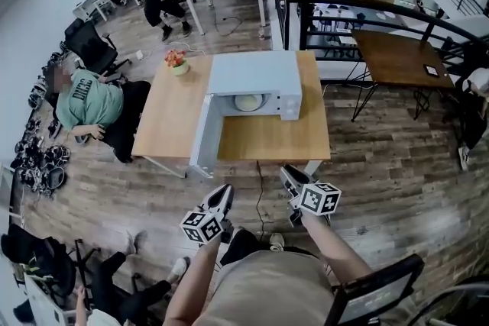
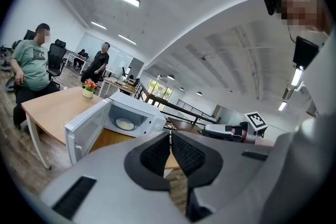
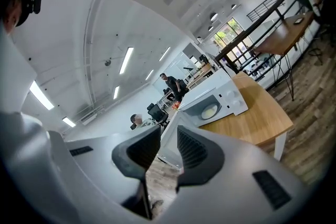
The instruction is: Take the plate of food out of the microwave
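Plate of food (image 1: 247, 102) sits inside the open microwave (image 1: 260, 72) on the far half of the counter (image 1: 267, 140), well apart from both grippers. Left gripper (image 1: 224, 193): fingers together, empty. Right gripper (image 1: 288, 175): fingers slightly apart, nothing between. The food is too small to identify, and the print on the seated person's green shirt (image 1: 85, 101) is unreadable.

microwave (image 1: 256, 72) white | plate (image 1: 248, 102) cream | table (image 1: 172, 118) light wood (flowers (image 1: 176, 57) red)
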`<state>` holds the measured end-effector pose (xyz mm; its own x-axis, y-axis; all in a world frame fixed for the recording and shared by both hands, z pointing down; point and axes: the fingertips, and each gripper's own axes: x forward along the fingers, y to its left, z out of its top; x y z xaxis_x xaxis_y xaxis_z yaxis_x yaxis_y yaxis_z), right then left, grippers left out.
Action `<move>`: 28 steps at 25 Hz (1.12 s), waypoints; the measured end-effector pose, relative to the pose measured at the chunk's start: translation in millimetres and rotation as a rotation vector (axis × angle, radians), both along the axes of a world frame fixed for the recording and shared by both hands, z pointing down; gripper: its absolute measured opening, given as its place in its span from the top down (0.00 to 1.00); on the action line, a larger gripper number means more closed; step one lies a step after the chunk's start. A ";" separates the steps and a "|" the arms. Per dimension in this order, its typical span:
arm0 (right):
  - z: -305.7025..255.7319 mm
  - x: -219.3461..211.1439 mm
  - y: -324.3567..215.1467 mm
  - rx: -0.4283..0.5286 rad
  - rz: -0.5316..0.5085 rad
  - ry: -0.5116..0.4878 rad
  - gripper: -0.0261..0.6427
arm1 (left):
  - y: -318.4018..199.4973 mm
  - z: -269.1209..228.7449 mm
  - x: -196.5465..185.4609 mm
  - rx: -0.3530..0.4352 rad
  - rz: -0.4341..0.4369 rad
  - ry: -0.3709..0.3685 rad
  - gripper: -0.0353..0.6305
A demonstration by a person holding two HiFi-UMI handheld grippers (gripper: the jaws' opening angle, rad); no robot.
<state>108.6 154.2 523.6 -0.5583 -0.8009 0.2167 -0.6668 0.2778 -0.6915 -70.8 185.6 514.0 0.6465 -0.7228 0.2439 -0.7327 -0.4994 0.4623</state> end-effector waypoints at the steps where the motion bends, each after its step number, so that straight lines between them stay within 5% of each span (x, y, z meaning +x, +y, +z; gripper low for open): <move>1: -0.2 -2.5 -2.3 -0.003 -0.002 -0.004 0.84 | -1.2 -1.1 -2.3 -0.001 -0.005 0.001 0.94; 11: 7.4 -32.8 -29.3 -0.030 0.002 -0.015 0.83 | -24.2 14.3 -29.2 -0.045 -0.001 0.015 0.94; 28: 31.6 -73.4 -128.6 -0.114 0.146 -0.048 0.79 | -131.6 35.1 -63.3 -0.115 0.167 0.062 0.94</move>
<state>35.2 25.5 555.3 -0.4497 -0.8461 0.2863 -0.6598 0.0986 -0.7449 -134.0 54.0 549.2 0.7714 -0.5740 0.2747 -0.6125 -0.5530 0.5648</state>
